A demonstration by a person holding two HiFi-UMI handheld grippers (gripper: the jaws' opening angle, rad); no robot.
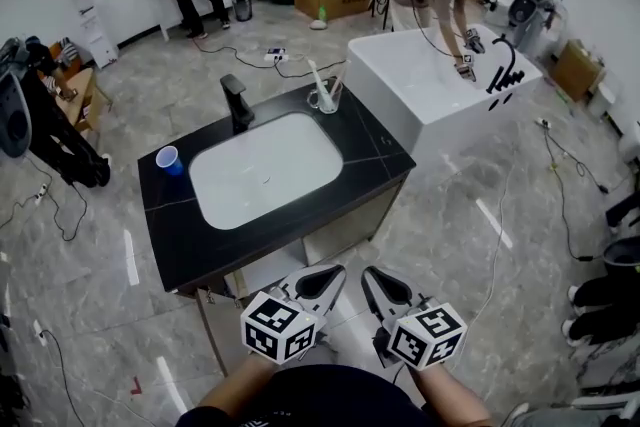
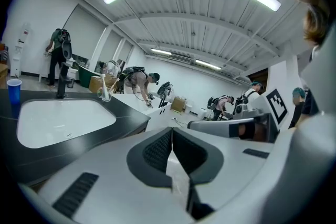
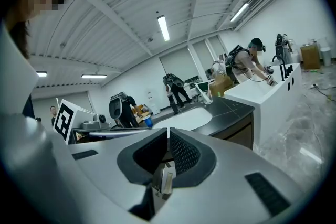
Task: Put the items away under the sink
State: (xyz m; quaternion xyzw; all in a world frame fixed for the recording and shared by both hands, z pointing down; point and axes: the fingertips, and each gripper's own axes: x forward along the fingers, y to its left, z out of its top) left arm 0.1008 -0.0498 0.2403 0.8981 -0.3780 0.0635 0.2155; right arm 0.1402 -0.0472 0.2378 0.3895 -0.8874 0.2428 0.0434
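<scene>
Our left gripper (image 1: 326,280) and right gripper (image 1: 381,283) are both clenched on nothing, side by side short of the vanity (image 1: 372,155). The blue cup (image 1: 169,160) stands upright ahead-left, nearer the left gripper; the toothbrush glass (image 1: 323,98) stands straight ahead, beyond the basin (image 1: 265,170)

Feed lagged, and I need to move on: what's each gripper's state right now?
Left white two-jaw gripper: closed, holding nothing.
Right white two-jaw gripper: closed, holding nothing.
</scene>
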